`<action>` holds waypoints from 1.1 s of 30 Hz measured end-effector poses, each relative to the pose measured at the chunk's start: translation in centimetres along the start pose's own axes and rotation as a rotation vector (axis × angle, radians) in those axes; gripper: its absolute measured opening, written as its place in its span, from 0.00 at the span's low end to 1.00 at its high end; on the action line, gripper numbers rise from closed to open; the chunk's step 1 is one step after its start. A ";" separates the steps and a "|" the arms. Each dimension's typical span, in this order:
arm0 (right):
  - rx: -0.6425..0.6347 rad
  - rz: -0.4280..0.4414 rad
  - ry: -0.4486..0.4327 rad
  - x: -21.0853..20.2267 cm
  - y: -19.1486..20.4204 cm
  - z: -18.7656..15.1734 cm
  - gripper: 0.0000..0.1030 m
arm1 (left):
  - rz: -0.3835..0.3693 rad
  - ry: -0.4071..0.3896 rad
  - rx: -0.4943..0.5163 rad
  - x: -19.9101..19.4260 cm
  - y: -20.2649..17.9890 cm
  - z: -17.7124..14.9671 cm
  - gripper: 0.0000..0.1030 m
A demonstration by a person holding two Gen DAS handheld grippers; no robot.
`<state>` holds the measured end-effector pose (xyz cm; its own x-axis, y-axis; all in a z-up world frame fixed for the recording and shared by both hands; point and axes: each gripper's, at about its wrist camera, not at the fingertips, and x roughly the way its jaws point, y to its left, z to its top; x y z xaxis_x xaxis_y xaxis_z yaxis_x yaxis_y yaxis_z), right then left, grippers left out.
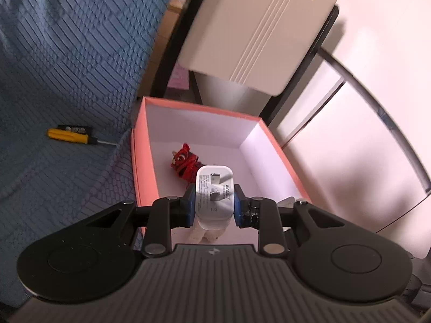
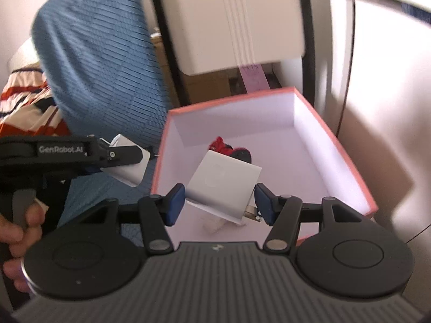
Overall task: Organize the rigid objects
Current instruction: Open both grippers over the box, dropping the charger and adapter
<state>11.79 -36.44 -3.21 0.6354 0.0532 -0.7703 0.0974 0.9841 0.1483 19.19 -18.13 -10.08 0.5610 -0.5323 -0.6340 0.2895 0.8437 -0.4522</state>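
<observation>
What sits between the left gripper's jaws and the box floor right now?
The white charger is clamped in the left gripper; beyond it, the red toy lies in the pink box, in the left wrist view.

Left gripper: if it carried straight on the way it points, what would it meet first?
Probably the red toy on the floor of the pink box; the left gripper, shut on the white charger, aims into it. Depth is unclear.

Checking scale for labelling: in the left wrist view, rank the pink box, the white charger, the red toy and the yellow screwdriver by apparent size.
1. pink box
2. white charger, though nearness to the camera inflates it
3. yellow screwdriver and red toy: too alike to rank.
</observation>
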 end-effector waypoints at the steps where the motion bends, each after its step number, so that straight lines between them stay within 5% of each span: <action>1: 0.009 -0.007 0.012 0.6 -0.4 0.0 0.58 | 0.001 0.014 -0.002 0.8 0.0 0.1 0.30; 16: 0.059 -0.055 0.145 8.1 -4.7 0.0 0.59 | 0.023 0.175 0.015 9.4 -0.1 0.0 0.30; 33: 0.060 -0.033 0.121 6.5 -4.6 -0.2 0.57 | 0.013 0.129 0.004 6.8 -0.7 -0.2 0.31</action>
<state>15.36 -40.62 -9.01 0.5342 0.0446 -0.8442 0.1647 0.9740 0.1557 22.68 -22.40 -14.19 0.4607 -0.5256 -0.7152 0.2863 0.8507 -0.4408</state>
